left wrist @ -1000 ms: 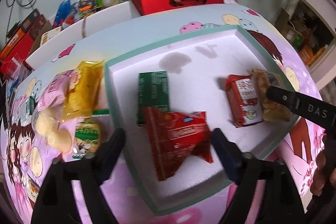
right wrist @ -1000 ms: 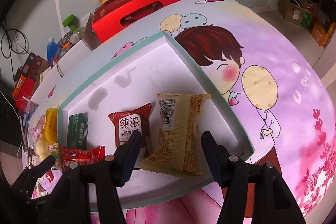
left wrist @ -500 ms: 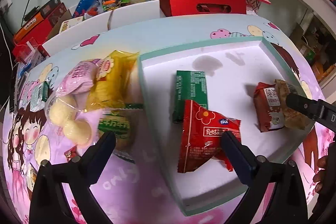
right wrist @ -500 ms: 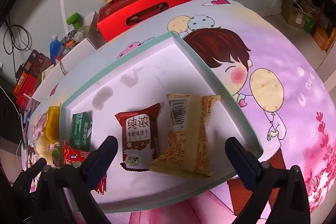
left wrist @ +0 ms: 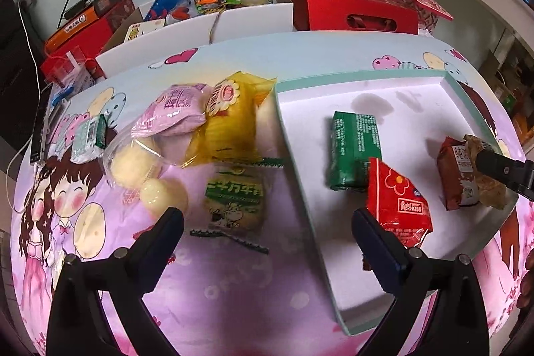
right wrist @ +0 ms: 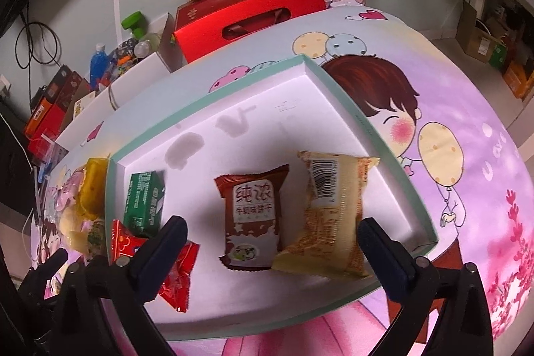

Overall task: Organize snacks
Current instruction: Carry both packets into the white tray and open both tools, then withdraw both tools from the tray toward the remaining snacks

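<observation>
Snacks sit split, four packets in the shallow white mint-rimmed tray [left wrist: 383, 316], others heaped at its left edge, so both tongs [left wrist: 267, 231] [right wrist: 272, 239], just opened wide and empty, risk snagging neighbouring wrappers.

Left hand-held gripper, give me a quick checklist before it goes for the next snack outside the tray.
1. Left hand-held gripper open and holding nothing, its jaws having just widened: ok.
2. Green-and-white snack pack lies flat between the open jaws, untouched: ok.
3. Red wrapper released inside the tray: ok.
4. Bare tray floor left for another pack: ok.
5. Right hand-held gripper open over the brown pack and tan pack, clear of the left side: ok.
6. Whether the yellow bag overlaps the pack's top edge: cannot tell.
</observation>
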